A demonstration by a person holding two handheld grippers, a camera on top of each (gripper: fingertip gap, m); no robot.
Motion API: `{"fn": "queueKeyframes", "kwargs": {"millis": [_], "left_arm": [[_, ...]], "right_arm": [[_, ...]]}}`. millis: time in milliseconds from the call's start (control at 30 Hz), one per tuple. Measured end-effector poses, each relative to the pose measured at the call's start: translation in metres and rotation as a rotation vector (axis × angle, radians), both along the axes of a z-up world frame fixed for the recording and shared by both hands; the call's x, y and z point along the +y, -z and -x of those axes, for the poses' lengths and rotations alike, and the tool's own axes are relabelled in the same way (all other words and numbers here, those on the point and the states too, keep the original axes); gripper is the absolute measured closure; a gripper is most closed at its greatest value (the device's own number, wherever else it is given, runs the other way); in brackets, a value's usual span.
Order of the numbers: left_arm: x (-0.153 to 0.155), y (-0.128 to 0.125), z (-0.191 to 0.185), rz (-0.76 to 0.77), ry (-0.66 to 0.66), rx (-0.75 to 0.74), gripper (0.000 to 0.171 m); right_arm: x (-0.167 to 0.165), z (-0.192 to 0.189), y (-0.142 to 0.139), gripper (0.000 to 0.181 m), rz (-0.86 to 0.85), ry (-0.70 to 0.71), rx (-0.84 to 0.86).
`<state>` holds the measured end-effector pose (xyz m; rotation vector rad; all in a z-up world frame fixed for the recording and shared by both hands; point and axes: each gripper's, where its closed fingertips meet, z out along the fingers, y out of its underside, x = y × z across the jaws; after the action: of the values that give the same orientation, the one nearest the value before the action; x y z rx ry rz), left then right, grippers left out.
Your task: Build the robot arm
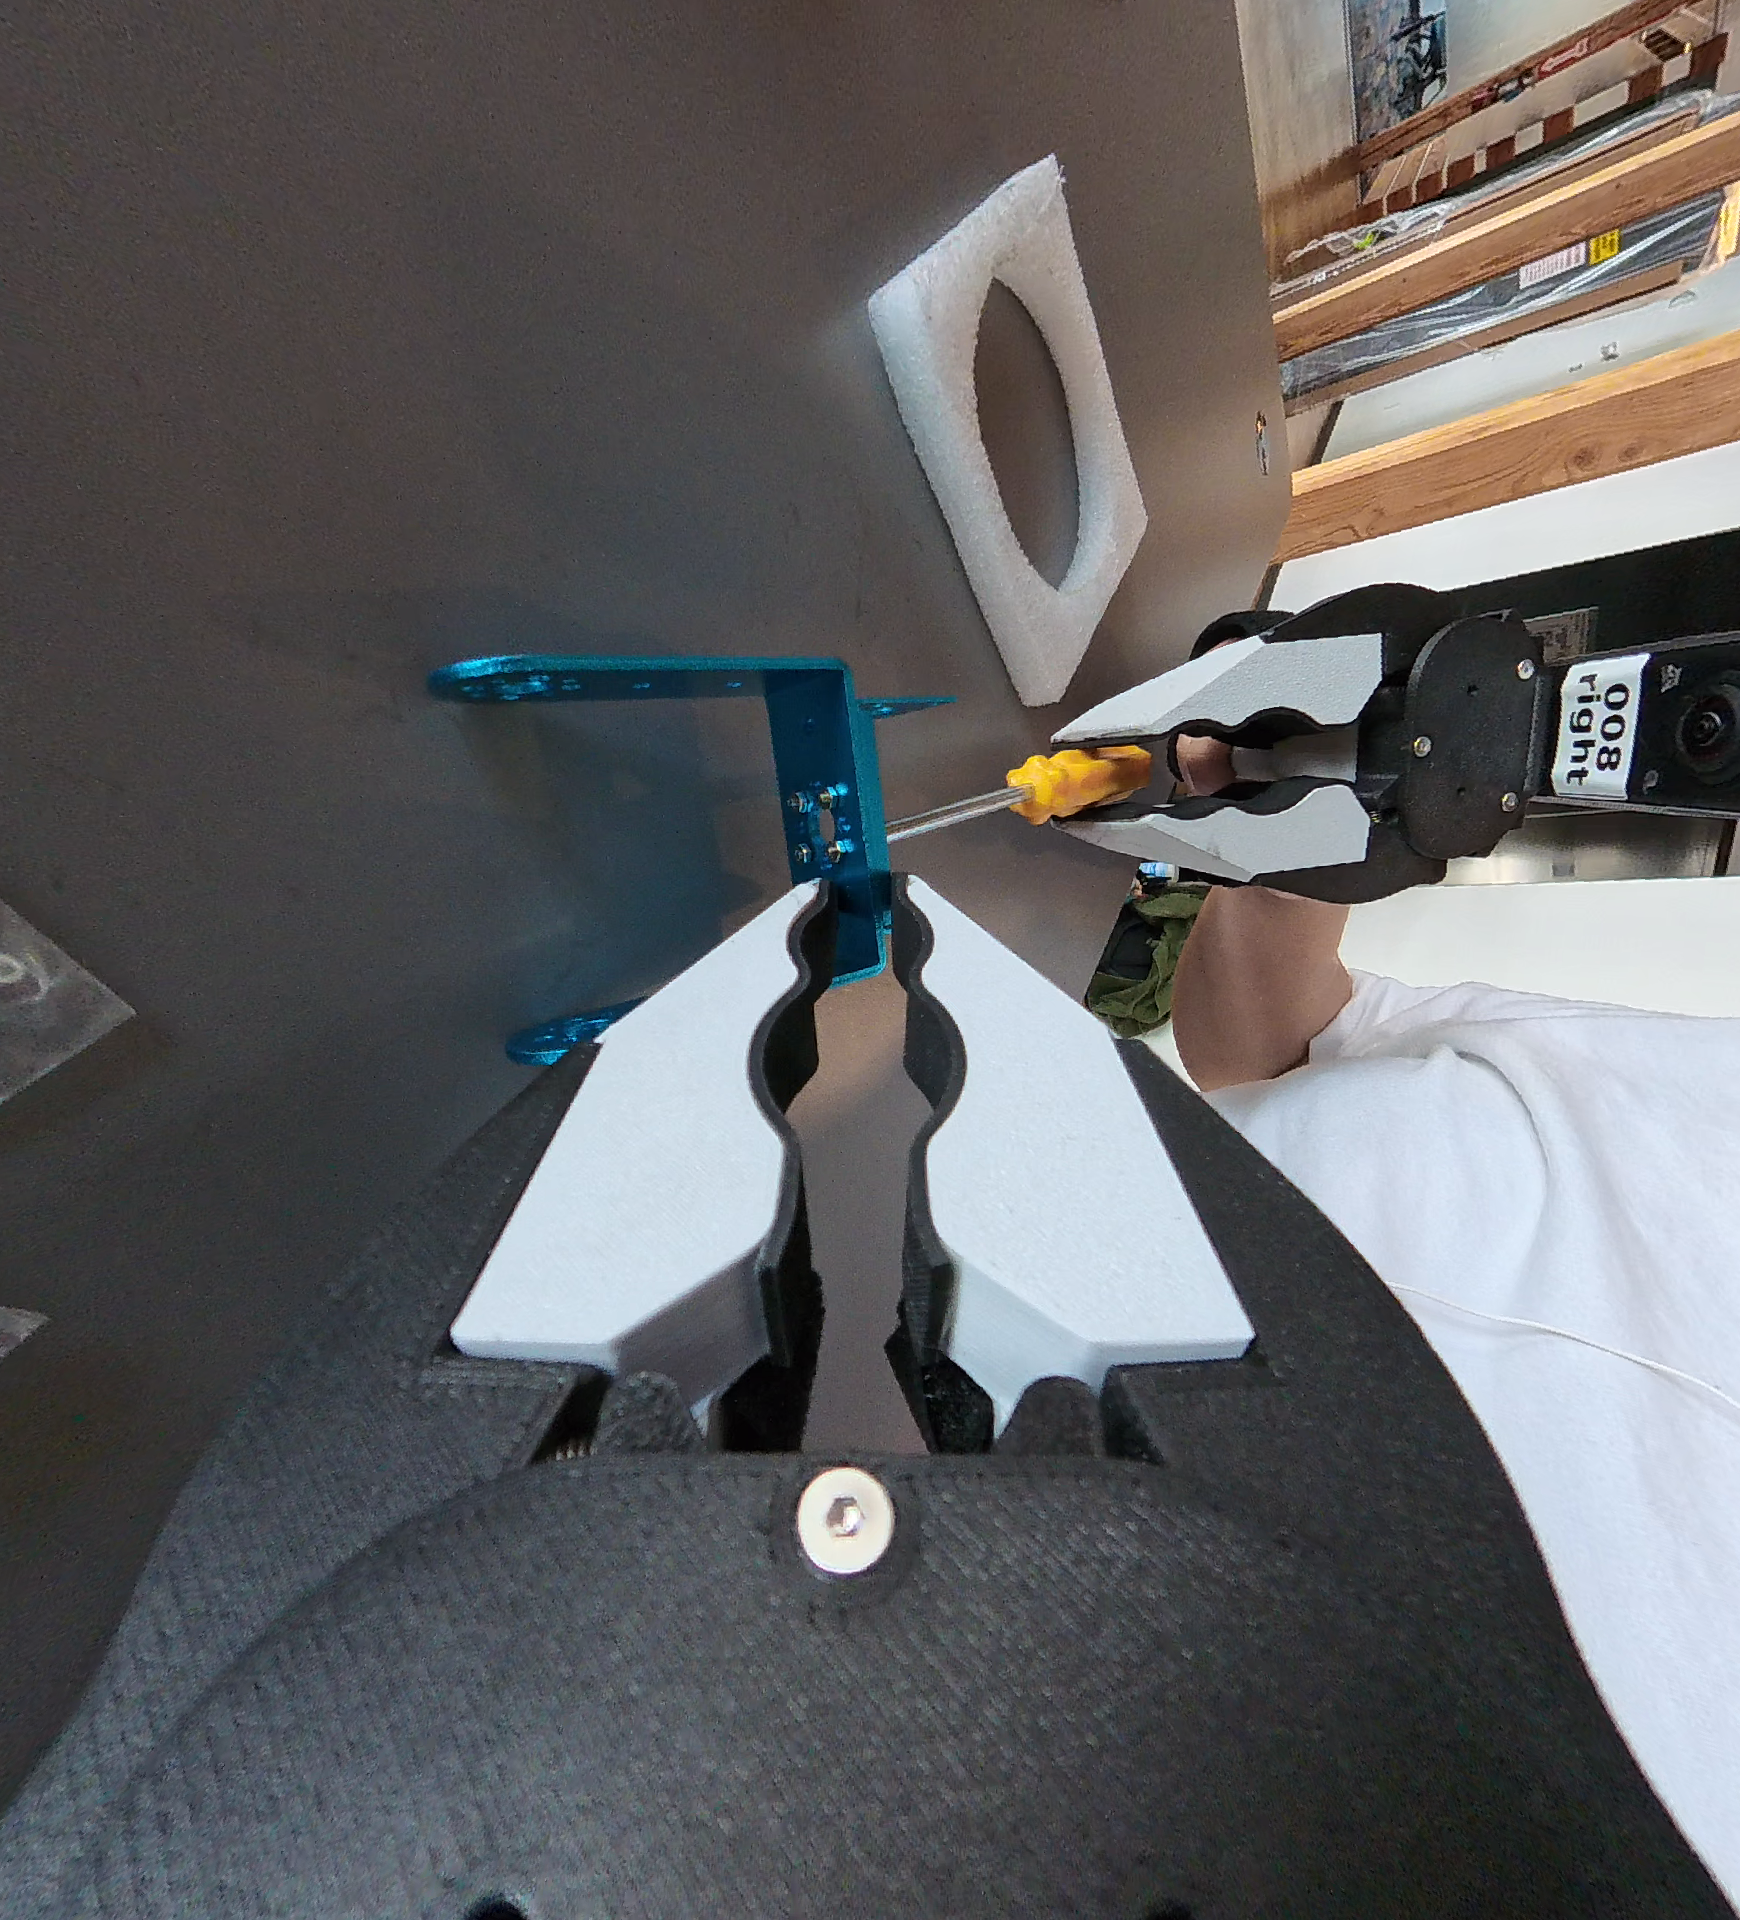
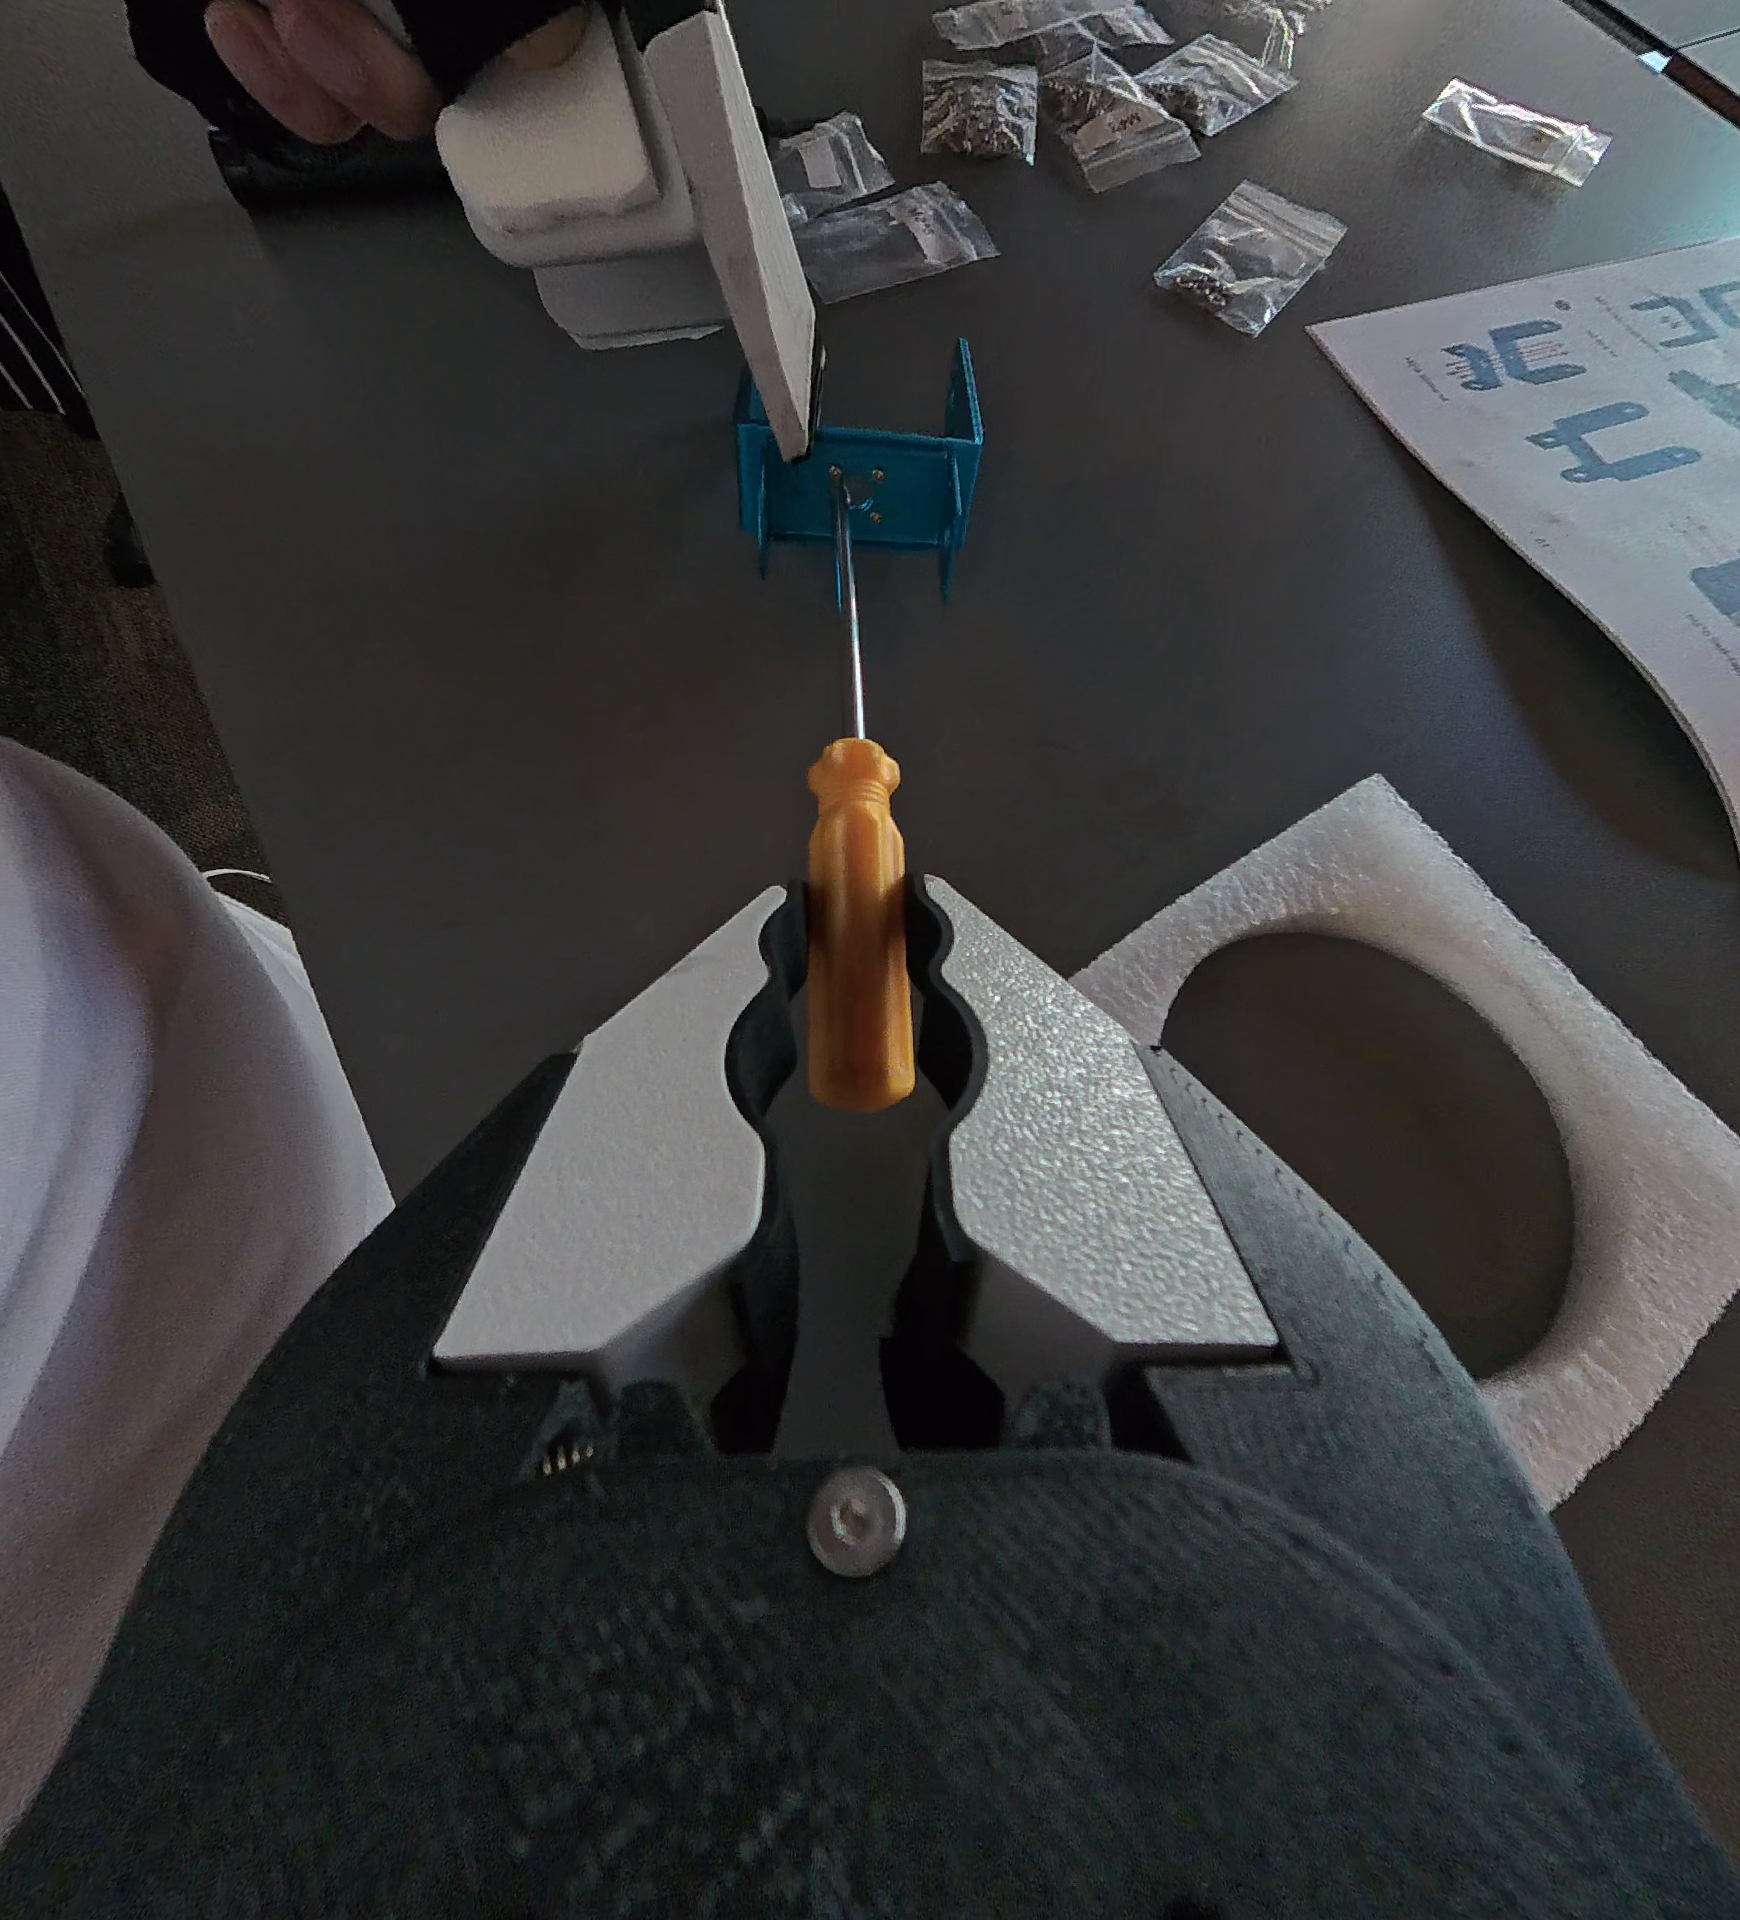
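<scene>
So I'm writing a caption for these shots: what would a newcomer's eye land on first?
Probably the yellow-handled screwdriver, clamped in the right gripper, its thin shaft reaching to the screws on the blue metal bracket at mid-table. The left gripper pinches that bracket's edge, steadying it on the dark table. The white foam frame with its oval cut-out lies flat beside the right gripper.
</scene>
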<state>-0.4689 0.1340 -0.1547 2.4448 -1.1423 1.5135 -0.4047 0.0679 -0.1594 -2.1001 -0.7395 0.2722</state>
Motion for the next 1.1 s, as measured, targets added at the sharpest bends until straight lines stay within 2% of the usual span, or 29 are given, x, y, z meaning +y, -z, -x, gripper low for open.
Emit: {"fn": "queueKeyframes", "kwargs": {"millis": [1100], "left_arm": [[0.001,0.0039,-0.0033,0.012,0.002,0.003,0.163]], "right_arm": [[0.0011,-0.0031,-0.0014,0.163,0.0,-0.013,-0.002]]}}
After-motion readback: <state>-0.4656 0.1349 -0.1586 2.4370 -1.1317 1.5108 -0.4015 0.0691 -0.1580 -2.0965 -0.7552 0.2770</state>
